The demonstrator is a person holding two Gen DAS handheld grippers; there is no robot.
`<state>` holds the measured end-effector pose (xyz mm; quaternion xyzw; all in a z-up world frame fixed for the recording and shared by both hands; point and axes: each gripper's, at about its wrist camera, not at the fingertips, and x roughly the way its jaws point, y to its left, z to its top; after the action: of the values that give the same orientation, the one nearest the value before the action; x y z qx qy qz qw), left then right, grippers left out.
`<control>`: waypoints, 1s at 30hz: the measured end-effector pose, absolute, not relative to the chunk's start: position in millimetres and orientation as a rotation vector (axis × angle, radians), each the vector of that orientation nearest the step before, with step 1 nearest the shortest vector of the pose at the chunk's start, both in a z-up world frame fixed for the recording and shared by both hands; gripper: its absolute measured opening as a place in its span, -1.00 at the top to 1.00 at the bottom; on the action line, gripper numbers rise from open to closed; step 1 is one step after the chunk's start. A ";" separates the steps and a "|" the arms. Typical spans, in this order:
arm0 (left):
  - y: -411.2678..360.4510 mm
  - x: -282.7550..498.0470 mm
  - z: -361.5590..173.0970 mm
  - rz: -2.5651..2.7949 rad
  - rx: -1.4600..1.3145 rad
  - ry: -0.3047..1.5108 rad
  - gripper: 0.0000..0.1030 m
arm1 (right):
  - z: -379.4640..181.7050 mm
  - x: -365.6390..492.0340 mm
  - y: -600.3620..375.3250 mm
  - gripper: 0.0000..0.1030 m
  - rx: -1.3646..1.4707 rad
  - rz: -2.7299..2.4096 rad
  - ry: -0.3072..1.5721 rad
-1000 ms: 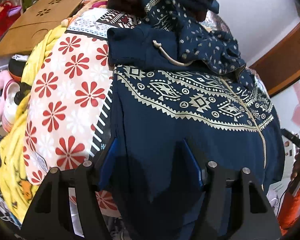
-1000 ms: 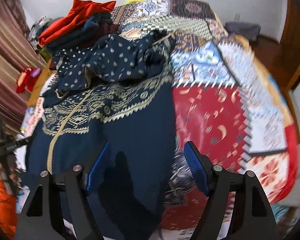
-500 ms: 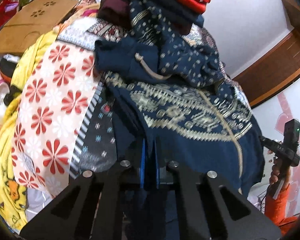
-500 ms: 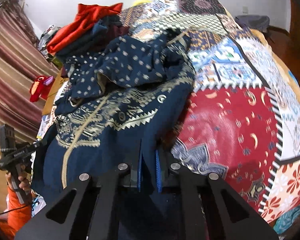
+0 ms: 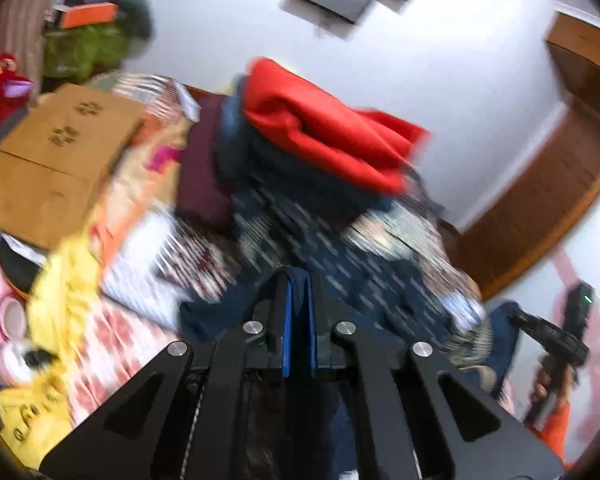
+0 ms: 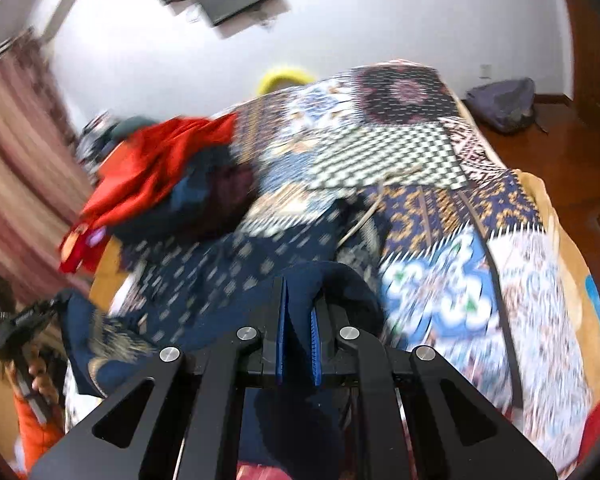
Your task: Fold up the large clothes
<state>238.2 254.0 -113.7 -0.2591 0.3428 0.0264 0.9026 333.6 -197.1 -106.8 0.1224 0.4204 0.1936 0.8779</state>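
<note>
The large garment is a navy hooded top with a cream patterned band and dotted lining, lying on a patchwork-quilted bed. In the left wrist view my left gripper is shut on a fold of the navy top, lifted off the bed. In the right wrist view my right gripper is shut on another fold of the same cloth, which bulges over its fingers. The cloth hangs stretched between the two grips. Both views are blurred by motion.
A pile of folded clothes with a red piece on top sits at the far side of the quilt. A cardboard box and yellow blanket lie left. A hand in an orange sleeve shows at the right.
Both grippers closed on the lower edge of the navy top, then rose and moved toward the clothes pile, carrying the cloth. Both views now tilt up to the wall.
</note>
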 end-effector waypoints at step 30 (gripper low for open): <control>259.4 231.1 -222.2 0.130 -0.686 1.006 -0.17 | -172.3 304.2 -201.9 -0.25 0.246 0.392 1.139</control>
<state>231.1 259.4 -222.2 -0.3219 0.4722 0.0609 0.8183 304.2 -201.9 -172.3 0.1153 0.5344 0.1837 0.8169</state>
